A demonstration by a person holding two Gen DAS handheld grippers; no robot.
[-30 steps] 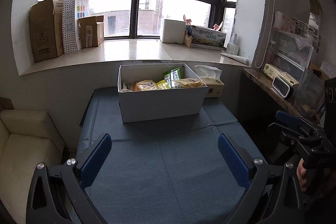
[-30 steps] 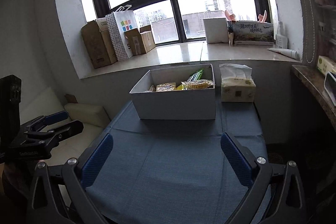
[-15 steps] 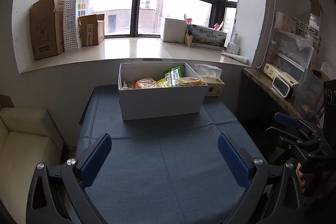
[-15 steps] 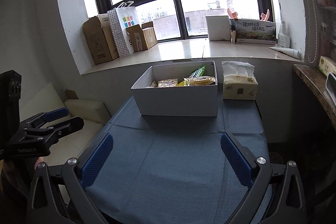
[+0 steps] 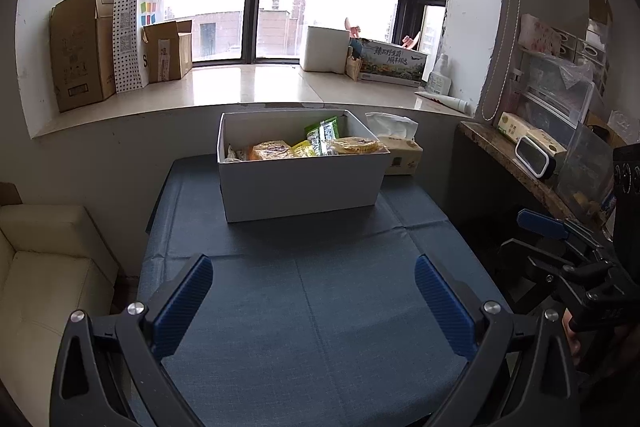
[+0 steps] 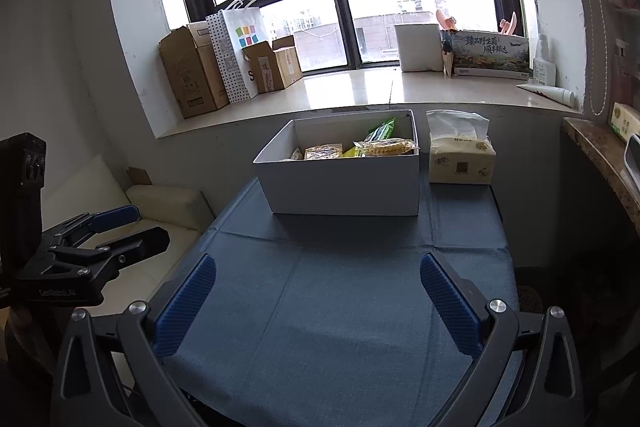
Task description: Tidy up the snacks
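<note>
Both tools, left tool [image 5: 312,291] and right tool [image 6: 316,291], wait wide open; better approach the far white box [image 5: 300,183] of snacks [image 5: 304,149] slowly from above.

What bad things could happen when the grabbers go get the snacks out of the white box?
1. The white box sits on a loose blue cloth; a push might slide it.
2. The tissue box sits right beside it, so the right gripper might bump it.
3. The snack packets lie crowded together; the left gripper might grab two or crush one.
</note>
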